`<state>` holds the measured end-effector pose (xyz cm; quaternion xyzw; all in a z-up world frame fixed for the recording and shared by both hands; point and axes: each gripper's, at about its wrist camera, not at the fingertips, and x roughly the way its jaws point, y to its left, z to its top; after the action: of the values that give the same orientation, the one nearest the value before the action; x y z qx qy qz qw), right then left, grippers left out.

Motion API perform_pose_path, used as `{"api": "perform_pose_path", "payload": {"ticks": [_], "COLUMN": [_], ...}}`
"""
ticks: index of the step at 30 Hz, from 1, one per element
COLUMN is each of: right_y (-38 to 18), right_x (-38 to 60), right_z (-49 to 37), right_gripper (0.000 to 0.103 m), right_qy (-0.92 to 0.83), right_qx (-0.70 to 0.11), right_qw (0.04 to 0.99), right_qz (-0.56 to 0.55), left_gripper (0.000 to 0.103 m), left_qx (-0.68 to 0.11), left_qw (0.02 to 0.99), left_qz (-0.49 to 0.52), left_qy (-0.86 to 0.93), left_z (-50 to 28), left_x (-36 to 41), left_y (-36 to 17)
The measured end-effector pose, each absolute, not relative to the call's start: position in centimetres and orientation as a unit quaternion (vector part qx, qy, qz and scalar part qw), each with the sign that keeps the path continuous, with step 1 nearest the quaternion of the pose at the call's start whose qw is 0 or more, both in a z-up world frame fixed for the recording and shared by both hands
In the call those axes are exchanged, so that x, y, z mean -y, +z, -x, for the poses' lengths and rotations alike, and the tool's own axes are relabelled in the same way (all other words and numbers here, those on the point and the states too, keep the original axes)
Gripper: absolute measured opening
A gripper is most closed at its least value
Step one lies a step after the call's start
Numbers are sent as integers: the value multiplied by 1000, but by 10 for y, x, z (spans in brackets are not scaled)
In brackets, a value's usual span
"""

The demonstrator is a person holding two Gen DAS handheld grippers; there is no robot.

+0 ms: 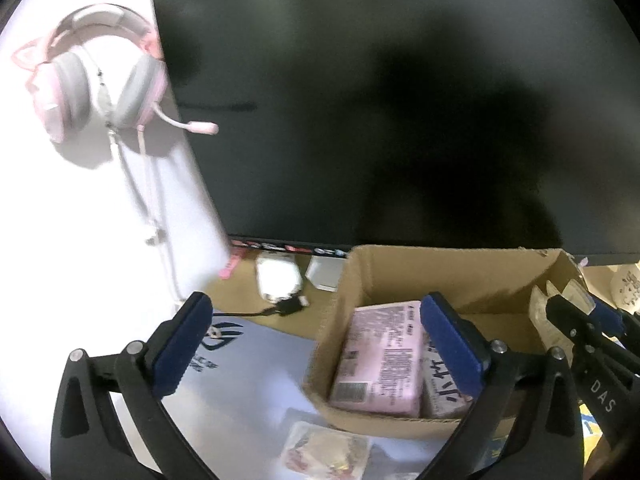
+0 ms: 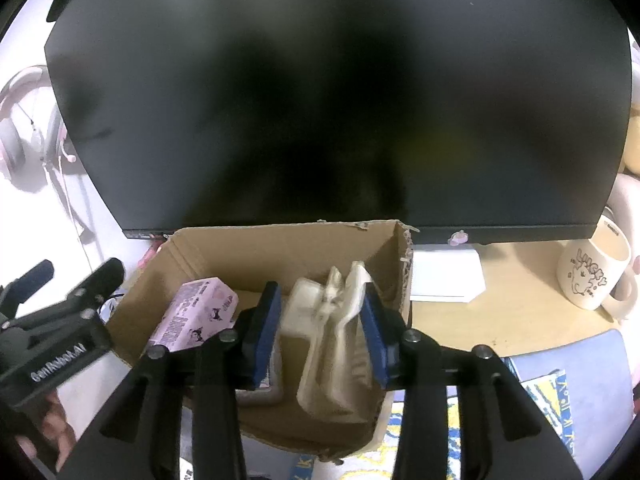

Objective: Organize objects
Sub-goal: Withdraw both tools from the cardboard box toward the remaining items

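Observation:
An open cardboard box [image 1: 448, 276] [image 2: 280, 248] stands in front of a black monitor. A pink packet [image 1: 380, 356] [image 2: 196, 312] and a grey packet [image 1: 440, 384] lie in it. My right gripper [image 2: 320, 320] is over the box, shut on a cream-coloured packet [image 2: 332, 332] held upright between the blue pads; it shows at the right edge of the left wrist view [image 1: 576, 304]. My left gripper [image 1: 316, 340] is open and empty, left of the box, above a grey mat. A small clear snack packet [image 1: 324, 452] lies on the mat below it.
The black monitor [image 1: 400, 100] [image 2: 340, 100] fills the back. A pink cat-ear headset [image 1: 100, 80] hangs on the white wall at left. A white charger with a black cable [image 1: 280, 280] lies under the monitor. A cream mug [image 2: 596, 276] and a white card [image 2: 444, 276] sit right of the box.

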<state>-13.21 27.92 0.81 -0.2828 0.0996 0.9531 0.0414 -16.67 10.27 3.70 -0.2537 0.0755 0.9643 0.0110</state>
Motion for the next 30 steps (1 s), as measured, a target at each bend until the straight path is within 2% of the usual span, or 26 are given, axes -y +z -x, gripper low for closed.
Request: {"api": "perform_pose_path", "payload": {"ticks": [4, 6, 10, 12, 15, 20, 30], "right_y": [13, 15, 21, 24, 28, 35, 55], "right_x": [-276, -272, -270, -268, -266, -262, -252], "right_z": [129, 128, 124, 122, 120, 112, 84], "right_gripper": [58, 68, 75, 87, 98, 102, 103], "right_qy": [955, 956, 958, 958, 957, 958, 961], "right_qx": [-102, -96, -80, -82, -96, -90, -70], "right_qw": [38, 42, 53, 50, 47, 37, 34], "right_qz": [276, 274, 272, 269, 268, 272, 265], "left_gripper": [103, 103, 103, 103, 103, 103, 103], "left_qx": [-69, -62, -59, -60, -65, -56, -54], "left_qw": [-6, -10, -17, -20, -36, -82, -83], "left_qz": [249, 249, 239, 237, 234, 215, 214], "left_qy": [966, 966, 969, 970, 969, 972, 972], "left_z": [164, 162, 158, 155, 152, 137, 120], "left_x": [-87, -80, -69, -65, -59, -45, -29], "left_y": [45, 50, 55, 57, 59, 68, 73]}}
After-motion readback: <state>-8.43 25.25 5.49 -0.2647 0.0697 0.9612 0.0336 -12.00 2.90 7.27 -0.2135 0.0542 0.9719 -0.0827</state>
